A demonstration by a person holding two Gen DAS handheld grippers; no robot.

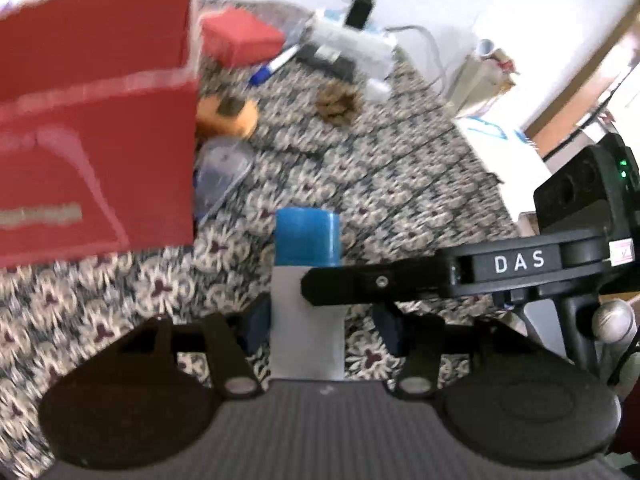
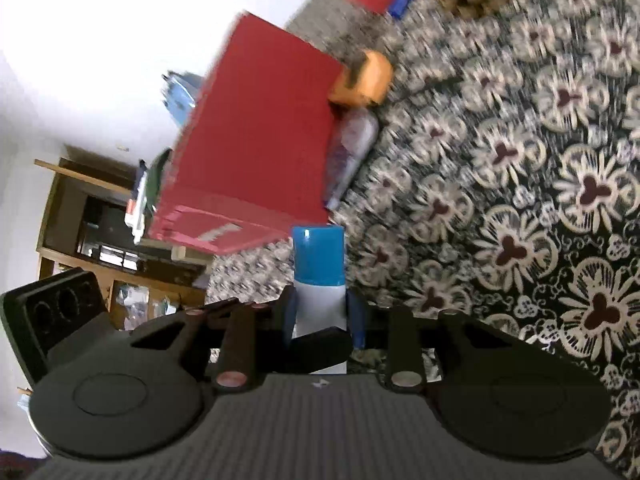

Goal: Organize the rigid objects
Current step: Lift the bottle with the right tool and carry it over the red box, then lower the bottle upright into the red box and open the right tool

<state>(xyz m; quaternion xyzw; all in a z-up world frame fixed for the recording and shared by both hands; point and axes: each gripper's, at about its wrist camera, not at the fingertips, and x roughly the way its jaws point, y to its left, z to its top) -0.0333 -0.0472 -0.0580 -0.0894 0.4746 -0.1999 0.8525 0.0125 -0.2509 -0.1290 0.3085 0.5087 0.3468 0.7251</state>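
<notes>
A white bottle with a blue cap (image 1: 308, 240) stands upright between both grippers over the patterned cloth (image 1: 400, 184). In the right wrist view my right gripper (image 2: 322, 312) is shut on the bottle (image 2: 320, 256), with its blue pads pressed on both sides. From the right in the left wrist view, one of its fingers (image 1: 380, 280) crosses the bottle's front. My left gripper (image 1: 322, 320) stands open around the bottle's lower part; its left pad is close to the bottle and its right pad is clearly apart.
A large red box (image 1: 96, 120) rests at the left, a smaller red box (image 1: 240, 36) behind it. Beside them lie an orange object (image 1: 228, 114), a clear plastic container (image 1: 220, 172), a blue marker (image 1: 272, 66) and a brown clump (image 1: 336, 106). A power strip (image 1: 348, 40) lies at the far edge.
</notes>
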